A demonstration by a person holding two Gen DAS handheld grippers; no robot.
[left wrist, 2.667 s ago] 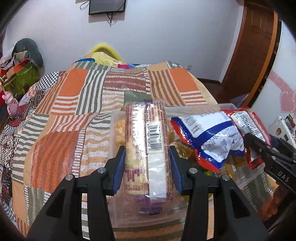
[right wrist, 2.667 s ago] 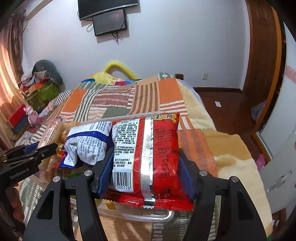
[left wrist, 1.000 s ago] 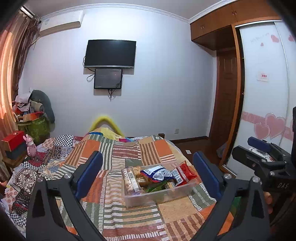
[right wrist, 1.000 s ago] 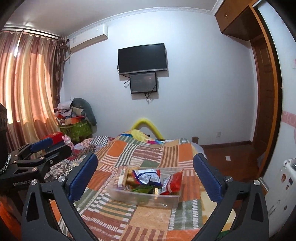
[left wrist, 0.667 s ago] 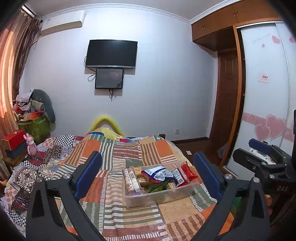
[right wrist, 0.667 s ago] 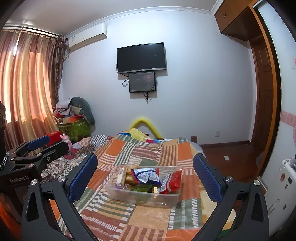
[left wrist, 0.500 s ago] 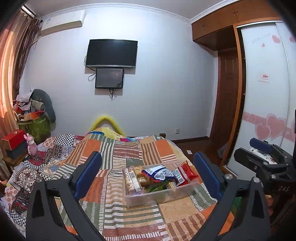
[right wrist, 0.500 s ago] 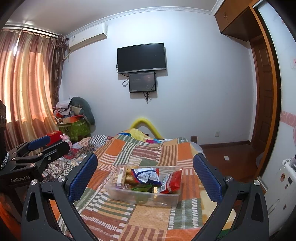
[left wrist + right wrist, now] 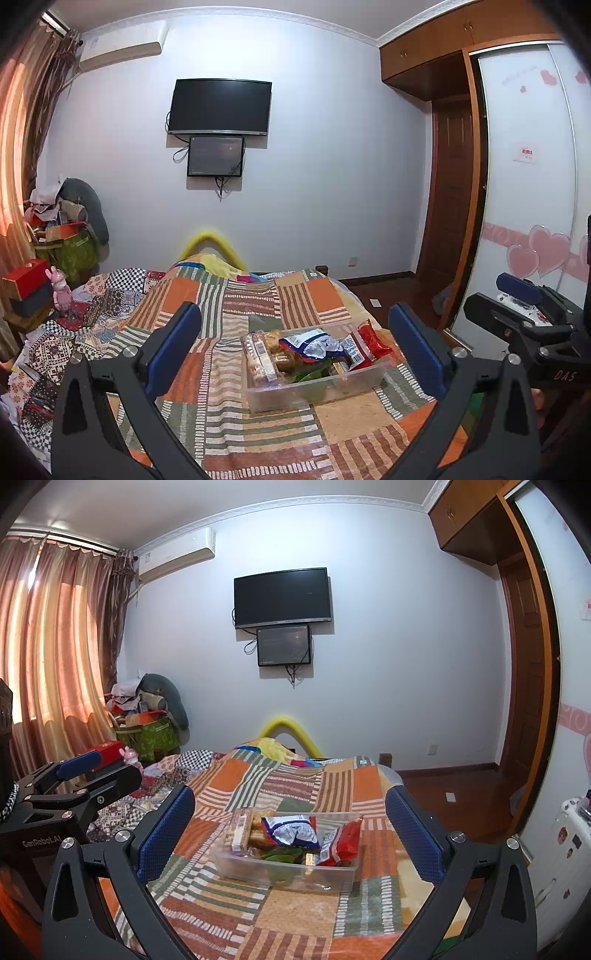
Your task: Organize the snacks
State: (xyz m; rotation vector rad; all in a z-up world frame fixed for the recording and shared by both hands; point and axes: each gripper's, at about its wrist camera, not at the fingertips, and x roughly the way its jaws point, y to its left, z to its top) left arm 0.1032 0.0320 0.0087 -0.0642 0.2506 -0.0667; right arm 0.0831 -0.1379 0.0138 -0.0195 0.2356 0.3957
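Observation:
A clear plastic bin (image 9: 317, 391) (image 9: 258, 867) sits on the patchwork bed and holds the snacks. In it stand a long biscuit pack (image 9: 258, 356) (image 9: 242, 827) at the left, a blue and white bag (image 9: 314, 345) (image 9: 291, 830) in the middle and a red bag (image 9: 371, 341) (image 9: 341, 843) at the right, over green and yellow packets. My left gripper (image 9: 293, 350) is open and empty, well back from the bin. My right gripper (image 9: 290, 834) is open and empty, also well back. Each gripper shows at the edge of the other's view.
The patchwork quilt (image 9: 236, 306) covers the bed. A yellow headboard tube (image 9: 210, 240) is at the far end. A wardrobe with hearts (image 9: 535, 221) and a wooden door (image 9: 450, 206) stand right. Cluttered bags (image 9: 147, 731) and curtains (image 9: 55, 646) are left.
Both grippers let go of the biscuit pack and the red bag, opened wide and pulled far back from the bin. Over the last second they have barely moved.

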